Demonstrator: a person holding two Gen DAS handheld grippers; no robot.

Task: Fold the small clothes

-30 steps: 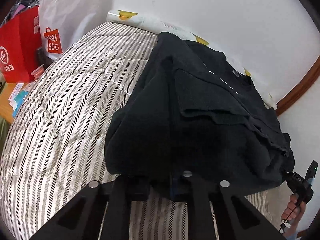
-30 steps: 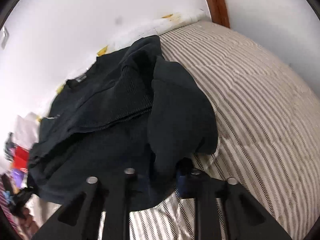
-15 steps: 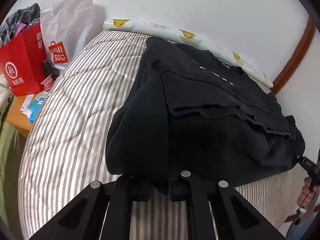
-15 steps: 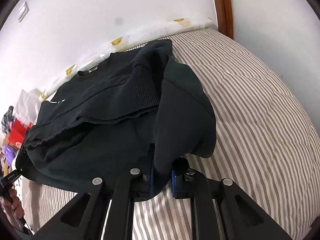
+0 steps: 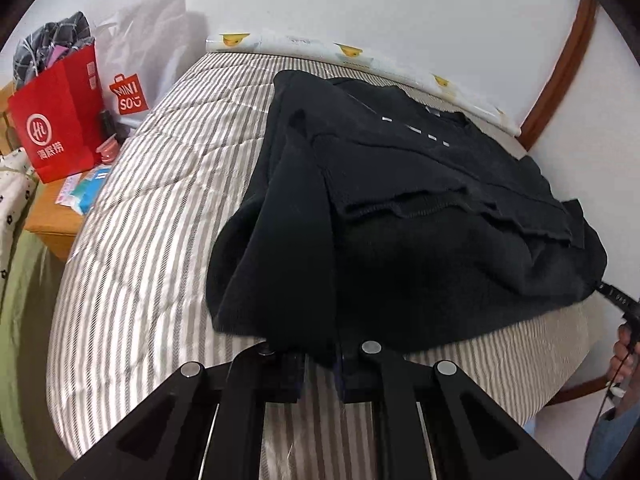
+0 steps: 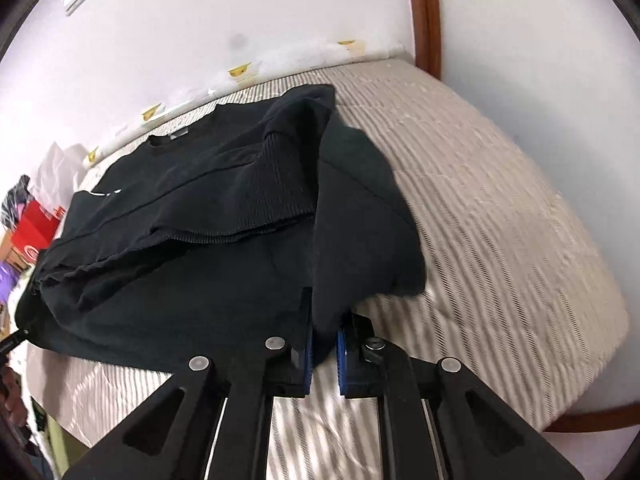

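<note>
A black sweater (image 5: 400, 208) lies across the striped bed (image 5: 152, 208), its collar toward the wall and its near hem lifted off the cover. The left hand-held gripper (image 5: 318, 364) has its two fingers pressed together on a fold of that hem at the sweater's left corner, and dark cloth drapes down over its tips. The right hand-held gripper (image 6: 324, 354) pinches the opposite corner: a bunch of black fabric is squeezed between its blue-edged pads (image 6: 306, 360), and its jaws have just been closing on it. From the right wrist view the sweater (image 6: 208, 232) sags between the two grips, with a ribbed band folded over its top and a few small white marks near the chest.

In the left wrist view, the far tip of the right tool touches the sweater's right corner, with the person's hand (image 5: 624, 354) on its handle below. Beside the bed on the left stand a red paper bag (image 5: 56, 120) and a white shopping bag (image 5: 140, 60), on and behind a low wooden nightstand (image 5: 52, 216). A roll printed with yellow ducks (image 5: 352, 56) lies along the wall at the far edge of the bed.
</note>
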